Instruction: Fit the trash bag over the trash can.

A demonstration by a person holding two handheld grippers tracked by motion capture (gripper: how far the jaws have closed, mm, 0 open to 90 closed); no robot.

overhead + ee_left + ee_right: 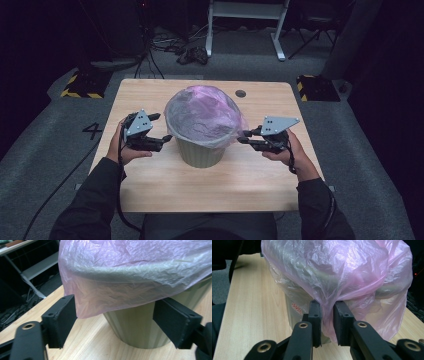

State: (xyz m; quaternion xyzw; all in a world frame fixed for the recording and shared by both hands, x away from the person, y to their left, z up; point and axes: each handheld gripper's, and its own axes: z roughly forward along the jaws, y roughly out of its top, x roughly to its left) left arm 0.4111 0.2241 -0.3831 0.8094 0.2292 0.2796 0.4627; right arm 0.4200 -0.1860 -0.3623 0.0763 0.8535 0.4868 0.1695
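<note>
Two grippers flank the bin (200, 152) from above; the left gripper (113, 320) stands wide open, bag (130, 277) edge hanging between its fingers; the right gripper (327, 322), nearly closed, pinches a bag fold

Only one mark reads clearly for you: a dark "4" (92, 130) on the grey floor (45, 150), at about 9 o'clock from the table (150, 90), just off its left edge in the high view.

Hazard striping, yellow and black, no lettering, on two floor plates: one (80, 87) at 10 o'clock from the table, one (315, 87) at 2 o'clock.

In the right gripper view you see a small red printed label (297, 308) on the side of the bin (292, 312), behind the clear film, at roughly 9 o'clock from the jaws. Its characters are too small and blurred to read.
</note>
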